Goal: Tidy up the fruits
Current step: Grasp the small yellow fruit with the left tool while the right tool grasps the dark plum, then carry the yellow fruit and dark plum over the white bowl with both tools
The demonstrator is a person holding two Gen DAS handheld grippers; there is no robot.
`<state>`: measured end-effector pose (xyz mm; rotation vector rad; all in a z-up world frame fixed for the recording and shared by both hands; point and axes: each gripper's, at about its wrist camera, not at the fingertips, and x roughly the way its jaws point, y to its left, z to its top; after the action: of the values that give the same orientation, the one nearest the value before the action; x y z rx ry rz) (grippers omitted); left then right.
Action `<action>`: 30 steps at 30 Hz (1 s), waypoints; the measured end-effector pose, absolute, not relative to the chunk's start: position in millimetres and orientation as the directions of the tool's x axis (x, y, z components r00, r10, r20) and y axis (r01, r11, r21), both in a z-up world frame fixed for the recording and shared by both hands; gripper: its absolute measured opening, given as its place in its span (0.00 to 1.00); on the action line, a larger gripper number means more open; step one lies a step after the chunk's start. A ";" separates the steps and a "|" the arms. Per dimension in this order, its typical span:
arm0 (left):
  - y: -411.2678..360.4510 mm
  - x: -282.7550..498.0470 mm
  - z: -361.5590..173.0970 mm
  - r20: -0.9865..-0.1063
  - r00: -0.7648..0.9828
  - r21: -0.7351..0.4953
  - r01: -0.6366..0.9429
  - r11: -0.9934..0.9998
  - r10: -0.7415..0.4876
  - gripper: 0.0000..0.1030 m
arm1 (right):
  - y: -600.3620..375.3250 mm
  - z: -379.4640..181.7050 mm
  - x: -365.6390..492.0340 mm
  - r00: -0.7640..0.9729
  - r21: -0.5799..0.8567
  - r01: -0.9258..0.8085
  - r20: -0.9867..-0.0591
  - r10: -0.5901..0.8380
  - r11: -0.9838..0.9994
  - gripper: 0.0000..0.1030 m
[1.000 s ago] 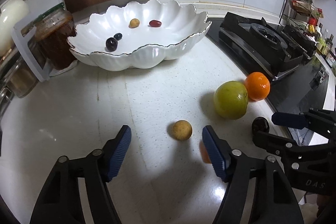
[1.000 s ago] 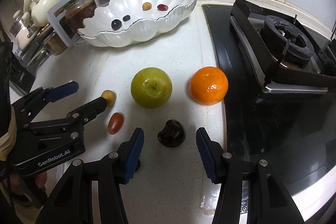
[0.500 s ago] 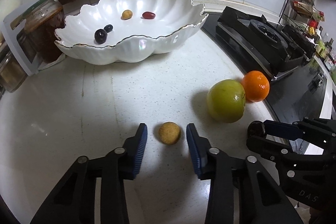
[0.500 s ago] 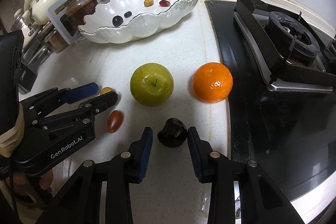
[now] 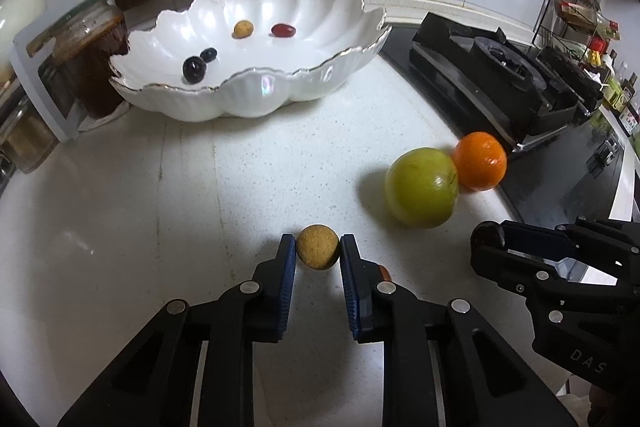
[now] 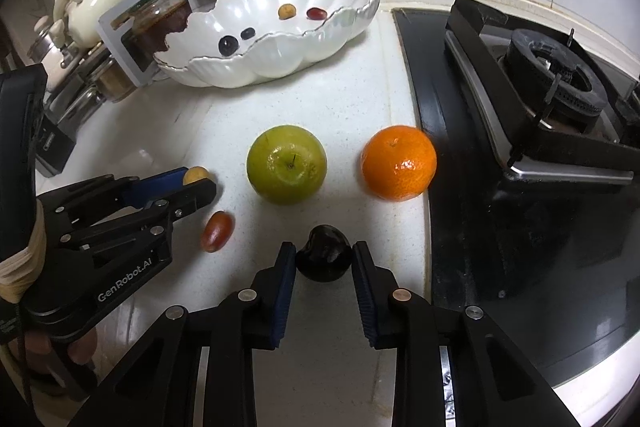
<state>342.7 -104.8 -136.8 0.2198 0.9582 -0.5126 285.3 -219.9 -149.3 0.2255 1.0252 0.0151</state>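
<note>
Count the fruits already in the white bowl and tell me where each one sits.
4. In the white bowl: a dark round fruit and a smaller dark one together at left, a tan fruit and a red one farther back. None seem hidden.

bowl [image 6: 280, 63]: 1 | fruits in bowl: 4 | fruits on counter: 5 | jar [image 5: 92, 55]: 1 | grippers: 2

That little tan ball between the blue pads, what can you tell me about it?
The small tan fruit is round, with a dull, finely speckled skin, yellowish brown. It sits on the white speckled countertop, pinched on both sides by the blue ribbed pads of the left gripper, whose jaws have just been closing on it. A small reddish fruit lies close beside it. A similar tan fruit already lies in the white scalloped bowl.
</note>
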 end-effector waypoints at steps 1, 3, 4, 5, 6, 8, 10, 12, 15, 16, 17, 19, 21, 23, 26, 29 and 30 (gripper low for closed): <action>-104.7 341.4 -134.4 -0.821 0.472 -0.045 0.507 0.861 -0.321 0.23 | -220.6 -147.8 284.5 0.525 0.196 0.091 -0.843 0.120 0.976 0.29; -104.7 339.3 -129.5 -0.815 0.481 -0.044 0.504 0.863 -0.323 0.23 | -221.4 -143.8 282.2 0.535 0.199 0.088 -0.836 0.122 0.976 0.29; -104.7 337.3 -126.0 -0.810 0.489 -0.043 0.500 0.865 -0.323 0.23 | -222.1 -141.2 281.0 0.541 0.202 0.086 -0.832 0.125 0.976 0.29; -104.6 336.0 -122.7 -0.807 0.494 -0.045 0.498 0.866 -0.326 0.23 | -222.5 -138.6 280.1 0.548 0.204 0.084 -0.827 0.125 0.975 0.29; -104.6 334.5 -119.9 -0.803 0.498 -0.045 0.496 0.867 -0.327 0.23 | -223.1 -135.3 278.9 0.557 0.204 0.080 -0.821 0.125 0.976 0.29; -104.8 331.2 -114.2 -0.794 0.511 -0.043 0.491 0.870 -0.328 0.23 | -224.2 -129.3 277.4 0.574 0.205 0.073 -0.809 0.127 0.976 0.29; -104.2 327.9 -108.5 -0.786 0.524 -0.040 0.486 0.873 -0.327 0.23 | -224.8 -122.8 276.3 0.593 0.205 0.064 -0.795 0.128 0.977 0.29; -104.5 325.4 -102.3 -0.778 0.536 -0.037 0.478 0.877 -0.326 0.23 | -226.0 -115.9 276.1 0.613 0.208 0.054 -0.779 0.132 0.977 0.29; -105.3 322.9 -92.5 -0.765 0.558 -0.032 0.465 0.885 -0.321 0.23 | -228.2 -104.3 276.4 0.649 0.209 0.041 -0.749 0.133 0.977 0.29; -105.1 322.1 -88.0 -0.758 0.567 -0.034 0.460 0.887 -0.323 0.23 | -229.3 -100.5 276.2 0.658 0.210 0.039 -0.741 0.133 0.977 0.29; -104.7 321.0 -84.6 -0.751 0.576 -0.033 0.455 0.890 -0.322 0.23 | -230.6 -97.4 276.8 0.668 0.212 0.037 -0.733 0.134 0.977 0.29; -104.2 320.5 -76.5 -0.735 0.599 -0.025 0.444 0.896 -0.317 0.23 | -232.1 -90.4 278.1 0.686 0.213 0.030 -0.715 0.134 0.977 0.29; -103.8 320.7 -71.0 -0.725 0.612 -0.024 0.435 0.900 -0.316 0.23 | -233.4 -84.5 280.0 0.701 0.212 0.023 -0.700 0.136 0.977 0.29; -103.7 321.5 -63.4 -0.710 0.632 -0.018 0.425 0.905 -0.311 0.23 | -234.2 -79.0 281.8 0.716 0.211 0.015 -0.685 0.137 0.977 0.29; -102.5 323.0 -54.6 -0.692 0.655 -0.011 0.410 0.912 -0.302 0.23 | -234.7 -69.7 285.6 0.735 0.205 0.003 -0.664 0.137 0.979 0.29; -102.4 324.5 -45.7 -0.672 0.678 -0.004 0.399 0.917 -0.297 0.23 | -234.6 -61.8 291.8 0.753 0.181 -0.012 -0.646 0.128 0.983 0.29; -102.7 325.2 -42.6 -0.666 0.685 0.000 0.396 0.918 -0.295 0.23 | -235.2 -59.5 294.1 0.758 0.181 -0.014 -0.640 0.128 0.983 0.29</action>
<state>325.2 -102.7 -42.6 0.1488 0.7183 -0.3887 294.1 -235.2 -59.5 0.1687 0.7072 0.0782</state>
